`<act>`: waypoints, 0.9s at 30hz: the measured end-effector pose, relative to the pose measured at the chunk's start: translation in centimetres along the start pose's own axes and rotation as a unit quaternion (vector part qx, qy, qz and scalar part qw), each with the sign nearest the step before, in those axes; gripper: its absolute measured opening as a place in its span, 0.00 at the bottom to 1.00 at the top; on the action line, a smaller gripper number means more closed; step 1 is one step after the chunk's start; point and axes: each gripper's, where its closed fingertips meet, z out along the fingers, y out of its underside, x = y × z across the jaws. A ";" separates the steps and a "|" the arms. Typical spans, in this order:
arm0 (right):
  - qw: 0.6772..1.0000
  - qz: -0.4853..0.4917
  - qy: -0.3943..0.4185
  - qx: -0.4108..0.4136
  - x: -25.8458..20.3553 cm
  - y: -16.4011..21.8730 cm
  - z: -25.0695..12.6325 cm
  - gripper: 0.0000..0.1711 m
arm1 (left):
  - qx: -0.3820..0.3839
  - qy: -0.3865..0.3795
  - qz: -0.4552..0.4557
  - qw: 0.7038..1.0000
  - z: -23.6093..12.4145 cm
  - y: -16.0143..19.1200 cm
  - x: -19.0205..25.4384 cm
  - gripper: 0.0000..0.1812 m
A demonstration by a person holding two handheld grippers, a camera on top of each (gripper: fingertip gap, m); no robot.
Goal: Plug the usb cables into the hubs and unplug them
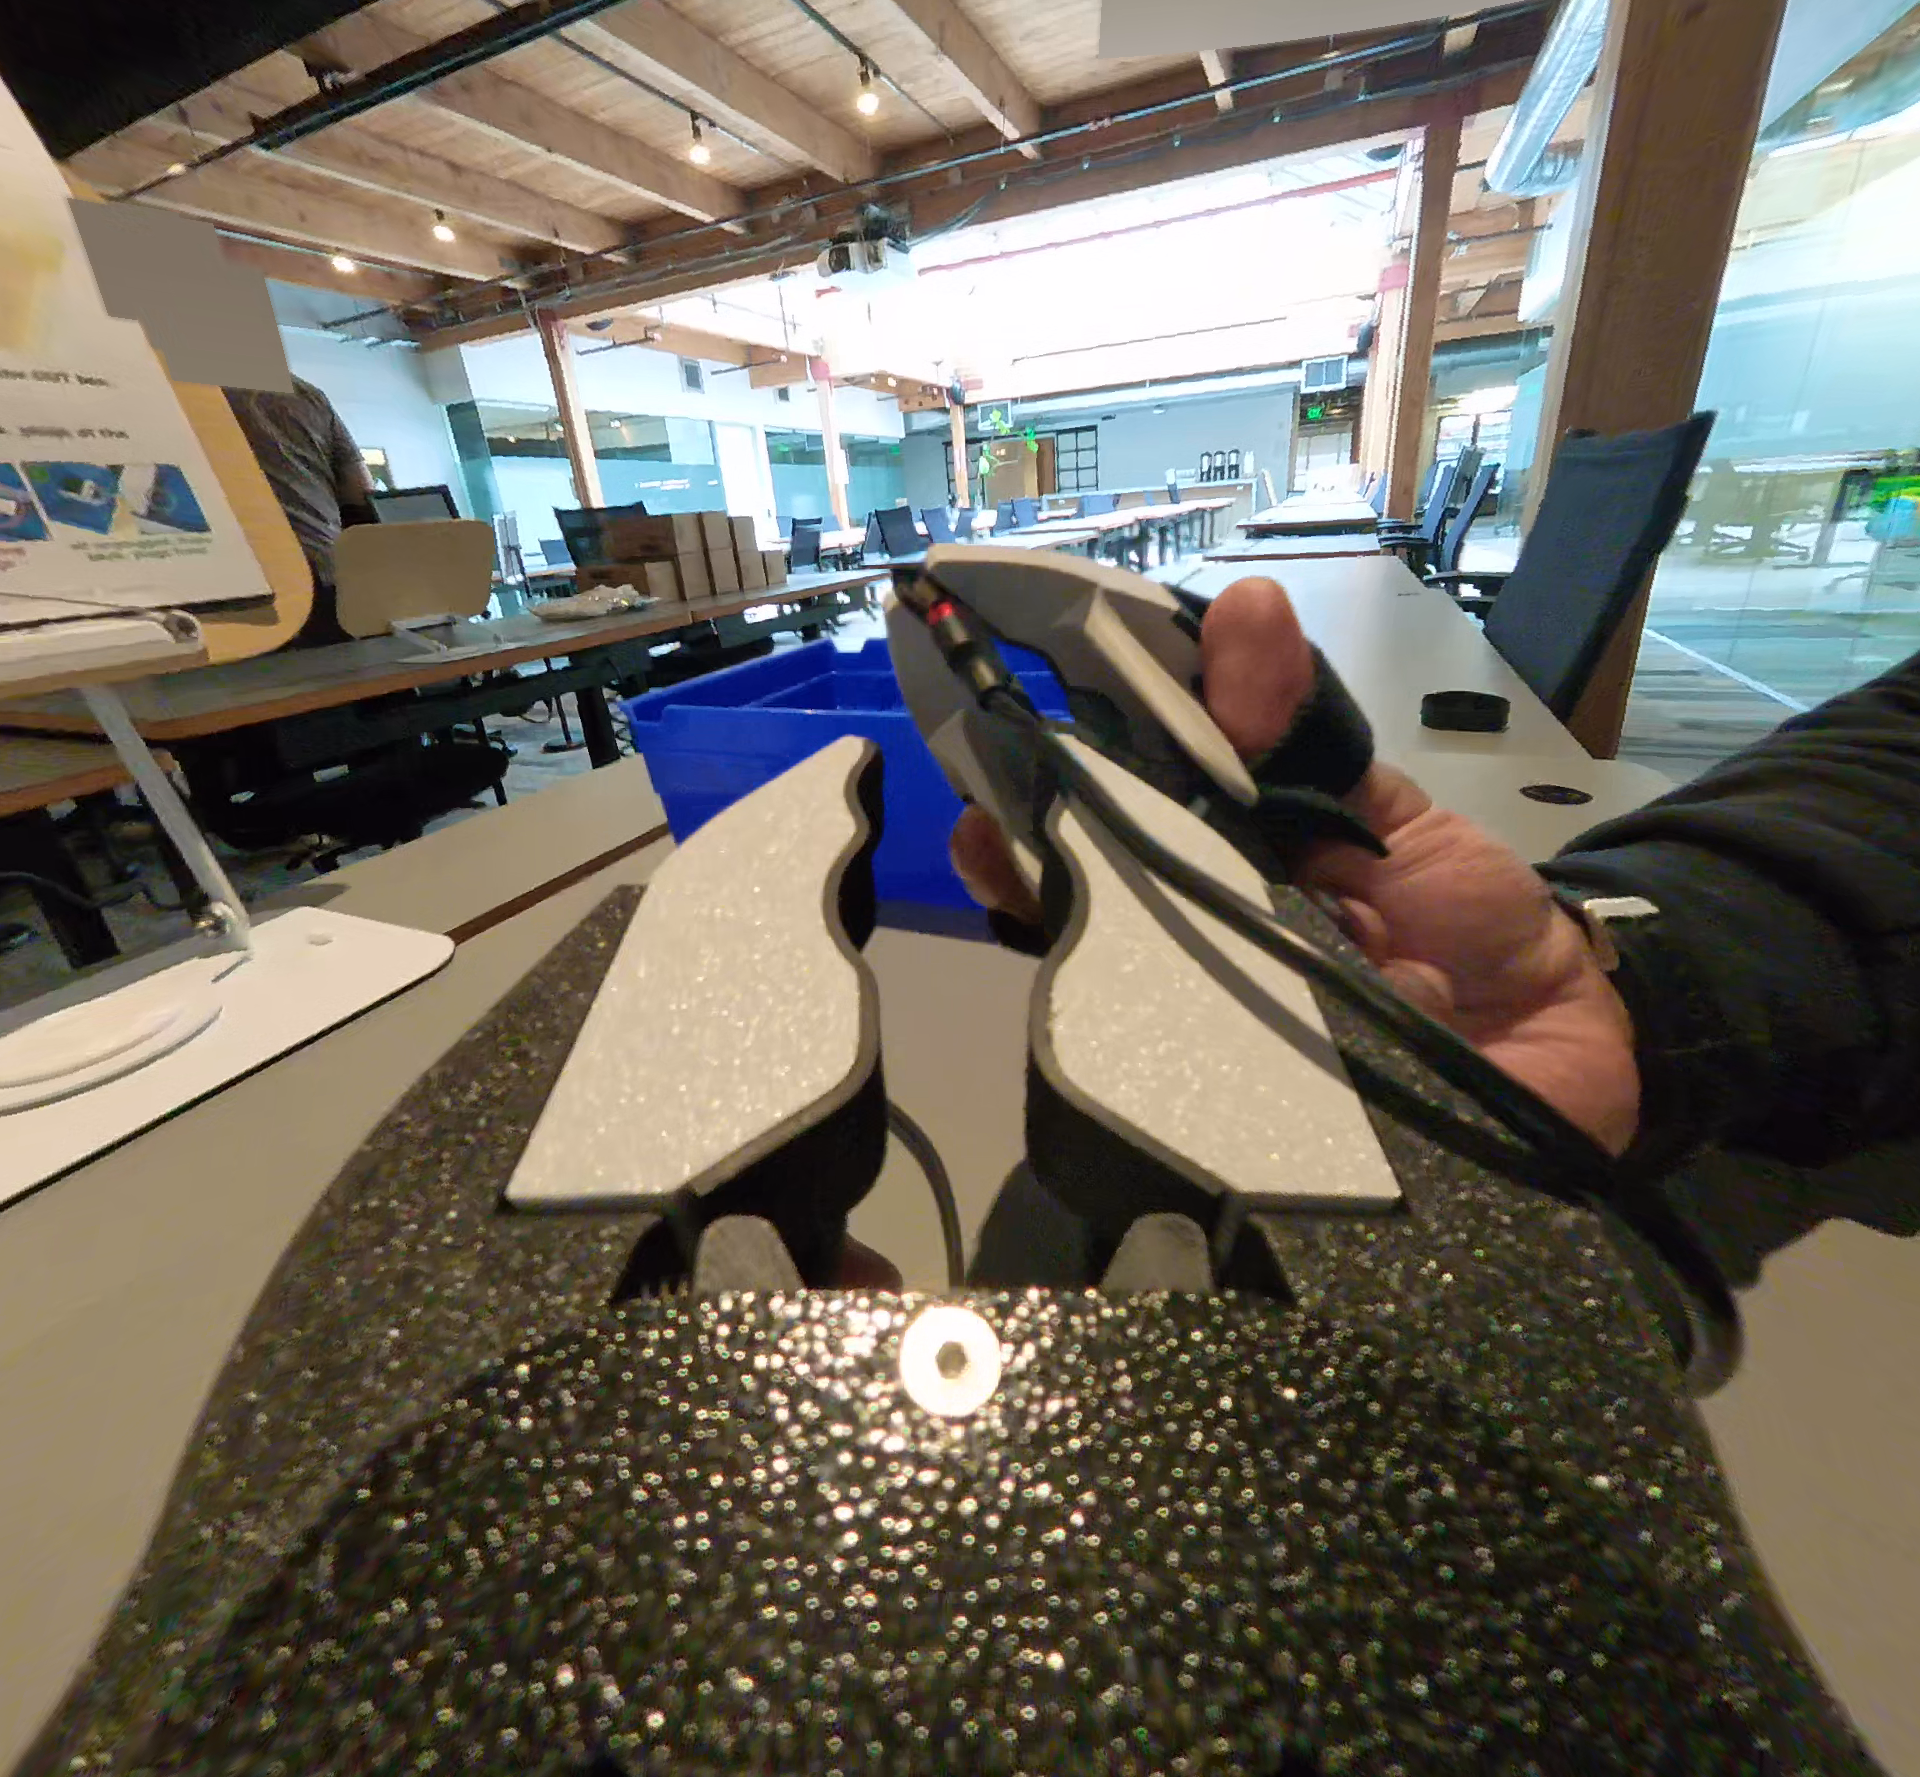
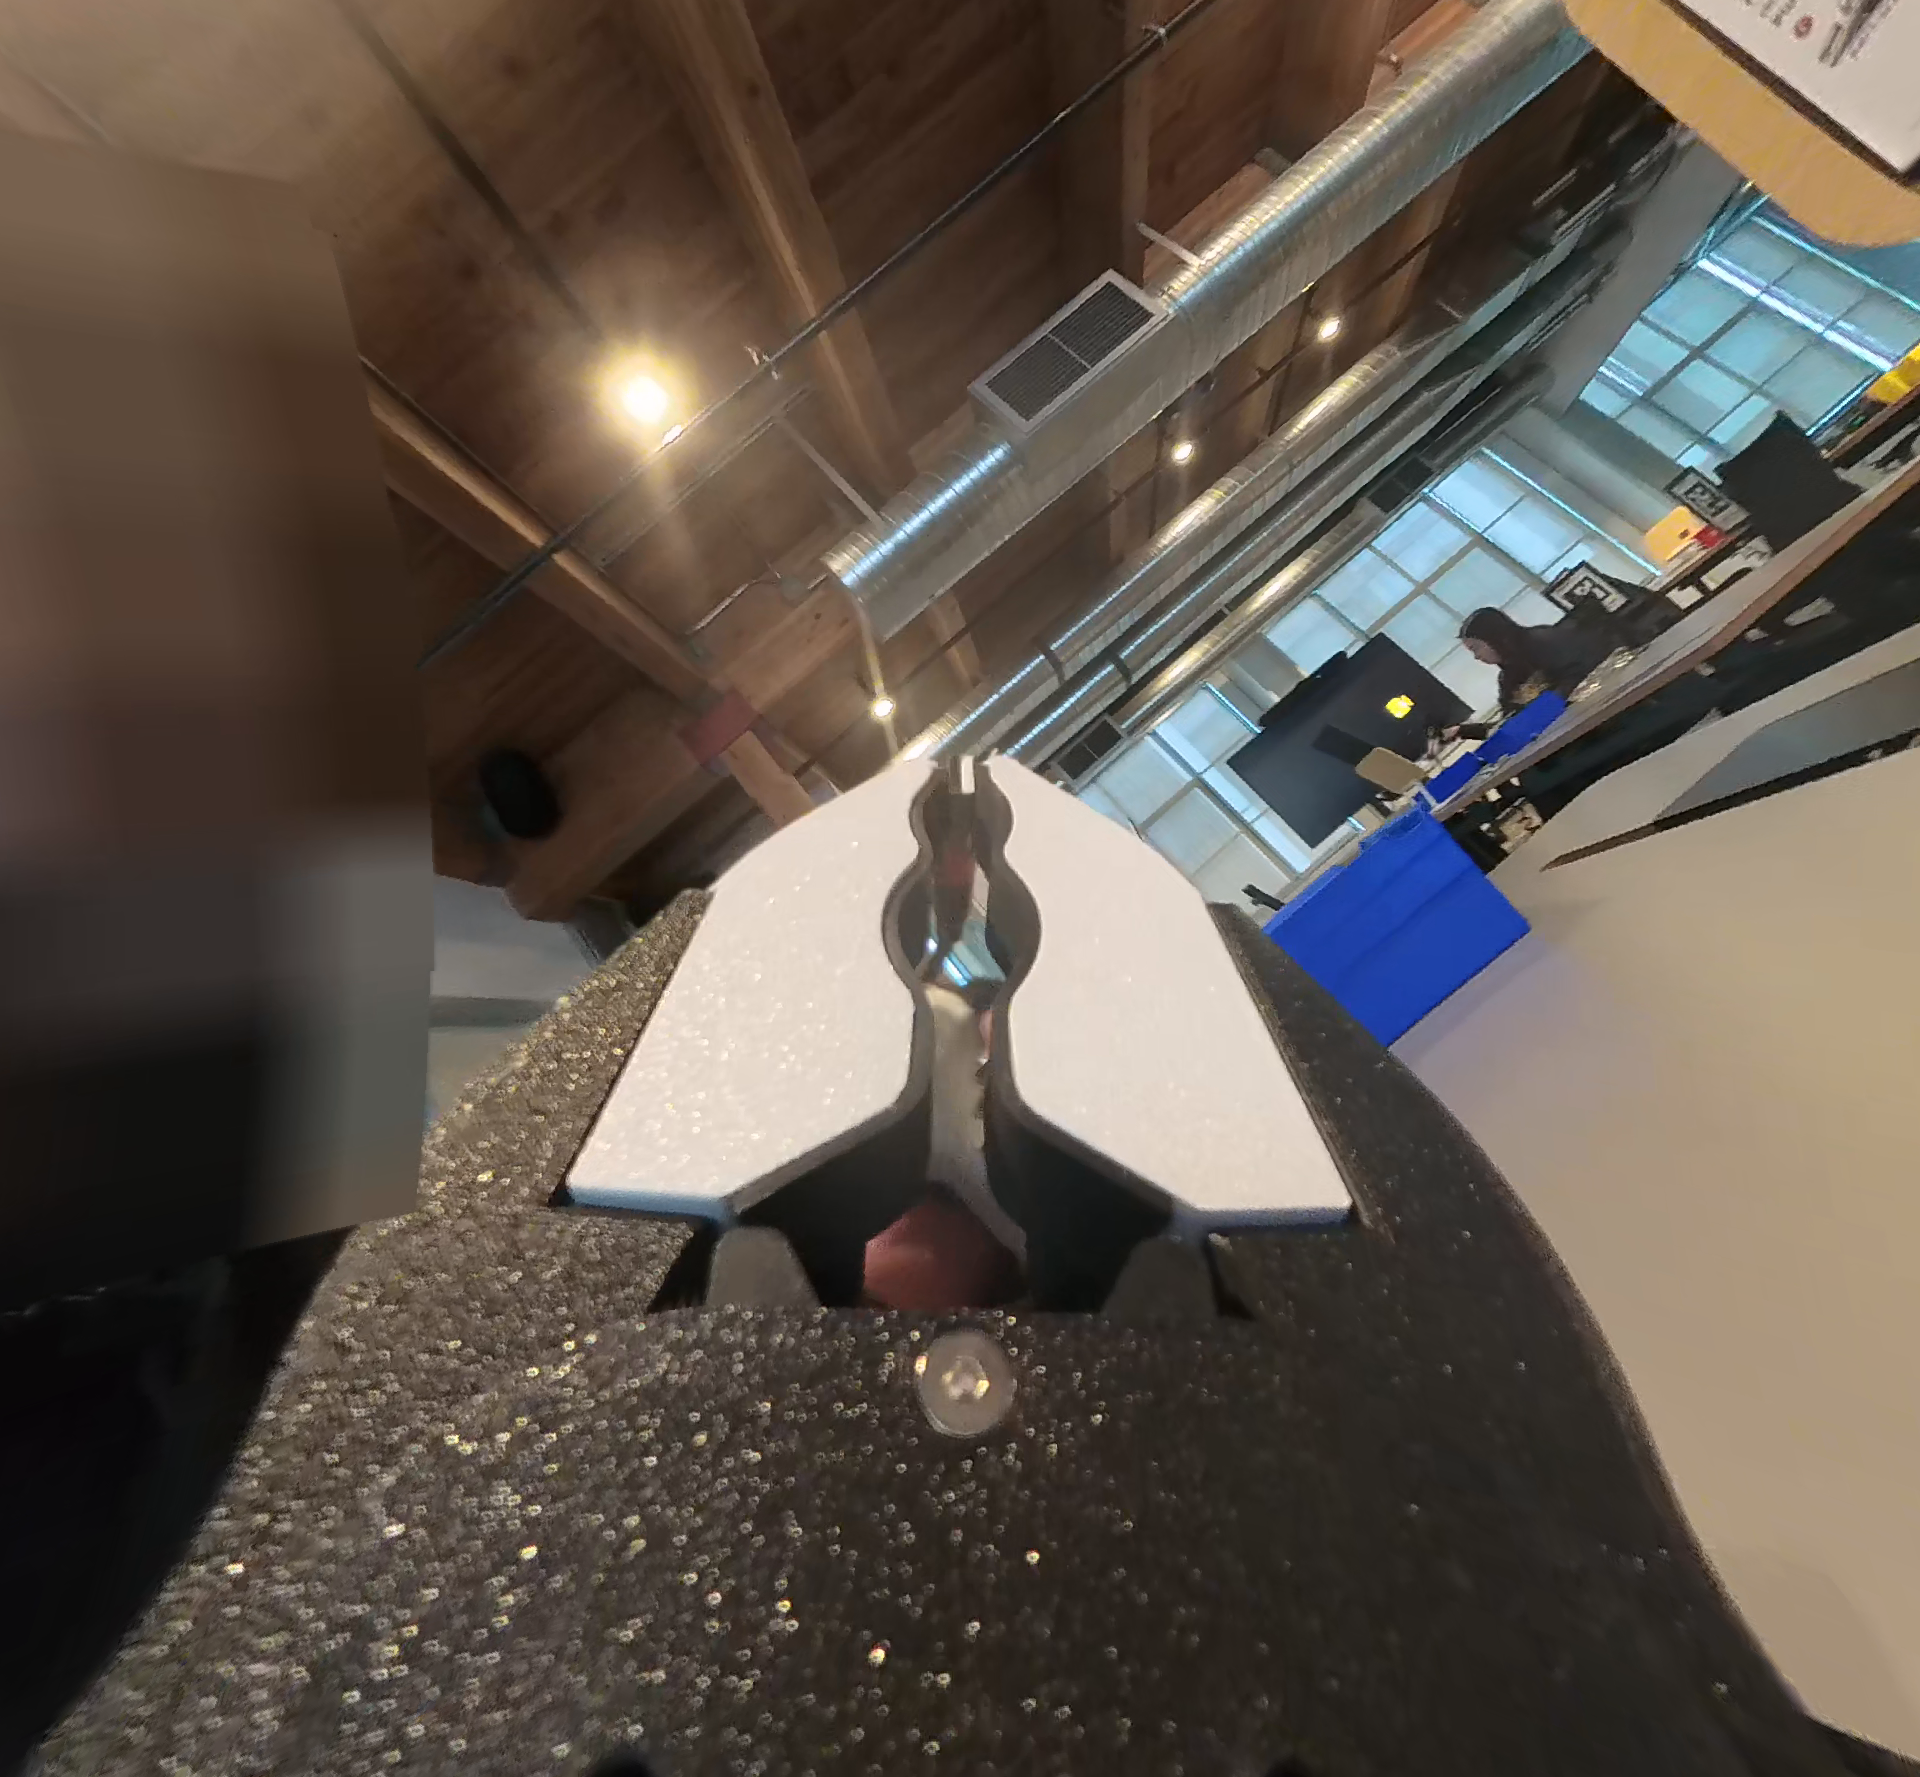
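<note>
In the left wrist view my left gripper (image 1: 951, 813) is open above the grey table (image 1: 260, 1260), and nothing lies between its fingers. Just ahead of it a hand (image 1: 1455, 948) holds my right gripper (image 1: 920, 584), tilted up and shut on a black USB plug (image 1: 961, 647) with a red ring. The plug's black cable (image 1: 1299, 938) trails down to the right past my left gripper. In the right wrist view my right gripper (image 2: 961, 777) points up toward the ceiling. The plug (image 2: 954, 844) is pinched between its pads, and its metal tip sticks out past them. No hub is in view.
A blue bin (image 1: 769, 751) stands on the table just beyond my left gripper and also shows in the right wrist view (image 2: 1403, 927). A white stand (image 1: 156, 1000) with an instruction sheet is at the left. A small black round object (image 1: 1465, 711) and a chair (image 1: 1579, 553) are at the right.
</note>
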 end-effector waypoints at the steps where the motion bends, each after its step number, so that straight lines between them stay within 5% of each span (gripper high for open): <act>1: 1.000 -0.005 0.001 -0.003 0.0 0.0 0.0 0.03 | -0.007 0.012 -0.009 1.000 -0.1 0.1 0.0 0.15; 8: 1.000 -0.026 0.004 -0.010 0.1 -0.4 0.0 0.03 | -0.096 0.035 -0.041 0.994 -2.1 1.4 -2.9 0.17; 16: 0.999 -0.043 0.008 -0.018 0.4 0.2 0.0 0.03 | 0.026 0.086 -0.222 0.971 -3.0 -3.6 -2.8 0.14; 27: 0.997 -0.064 0.023 -0.047 1.1 2.0 0.0 0.03 | -0.104 0.093 -0.239 0.961 -1.1 0.4 0.3 0.17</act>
